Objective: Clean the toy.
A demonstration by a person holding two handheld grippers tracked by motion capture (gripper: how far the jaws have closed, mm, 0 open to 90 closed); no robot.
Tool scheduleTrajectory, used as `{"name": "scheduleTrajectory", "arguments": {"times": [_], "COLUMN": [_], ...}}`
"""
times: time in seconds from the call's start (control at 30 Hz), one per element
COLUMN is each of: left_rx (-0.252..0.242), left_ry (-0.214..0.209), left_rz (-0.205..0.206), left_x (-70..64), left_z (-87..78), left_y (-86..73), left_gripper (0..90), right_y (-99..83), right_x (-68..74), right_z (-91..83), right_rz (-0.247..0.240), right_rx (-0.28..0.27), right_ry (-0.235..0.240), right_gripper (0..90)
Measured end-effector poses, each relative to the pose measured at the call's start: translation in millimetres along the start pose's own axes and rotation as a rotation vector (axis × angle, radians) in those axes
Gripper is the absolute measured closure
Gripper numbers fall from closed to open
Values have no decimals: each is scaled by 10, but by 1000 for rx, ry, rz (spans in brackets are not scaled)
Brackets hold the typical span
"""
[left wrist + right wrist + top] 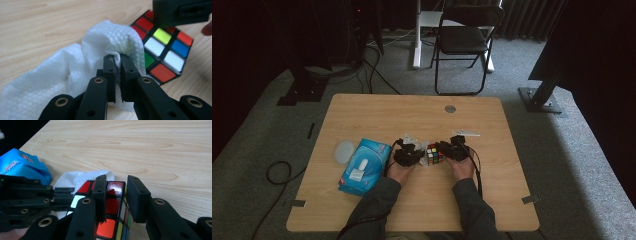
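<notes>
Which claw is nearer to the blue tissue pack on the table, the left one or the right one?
Left. The left claw, shut on the white wipe, is just right of the blue tissue pack. The right claw is farther right, at the puzzle cube.

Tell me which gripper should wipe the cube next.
Left. The left gripper is already shut on the tissue, which lies against the cube. The right gripper straddles the cube's edge, likely steadying it, and holds no tissue.
</notes>
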State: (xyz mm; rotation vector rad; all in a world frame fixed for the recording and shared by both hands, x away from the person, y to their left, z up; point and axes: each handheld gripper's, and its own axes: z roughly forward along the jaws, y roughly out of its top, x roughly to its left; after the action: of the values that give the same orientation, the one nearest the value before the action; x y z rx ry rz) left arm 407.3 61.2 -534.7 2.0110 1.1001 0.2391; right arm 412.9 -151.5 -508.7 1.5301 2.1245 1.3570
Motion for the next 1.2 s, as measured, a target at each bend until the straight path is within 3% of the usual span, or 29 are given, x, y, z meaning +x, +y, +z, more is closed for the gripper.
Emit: {"name": "scheduleTrajectory", "arguments": {"times": [0.13, 0.6, 1.0, 1.2], "left_rx": [31, 21, -94, -101], "left_ry": [18, 12, -6, -18], "left_rz": [19, 5, -7, 10], "left_x": [6, 22, 36, -12], "left_z": [58, 49, -352, -399], "left_y": [-18, -18, 118, 146], "left_gripper": [851, 850, 856, 856], "right_y": [-2, -10, -14, -15], "right_x": [1, -1, -7, -8], "right_z": [0, -2, 0, 0], "right_rz": [1, 7, 12, 12], "right_rx": [-2, -6, -9, -10], "right_ry": [-1, 0, 4, 5], "right_gripper": [701, 701, 700, 700]}}
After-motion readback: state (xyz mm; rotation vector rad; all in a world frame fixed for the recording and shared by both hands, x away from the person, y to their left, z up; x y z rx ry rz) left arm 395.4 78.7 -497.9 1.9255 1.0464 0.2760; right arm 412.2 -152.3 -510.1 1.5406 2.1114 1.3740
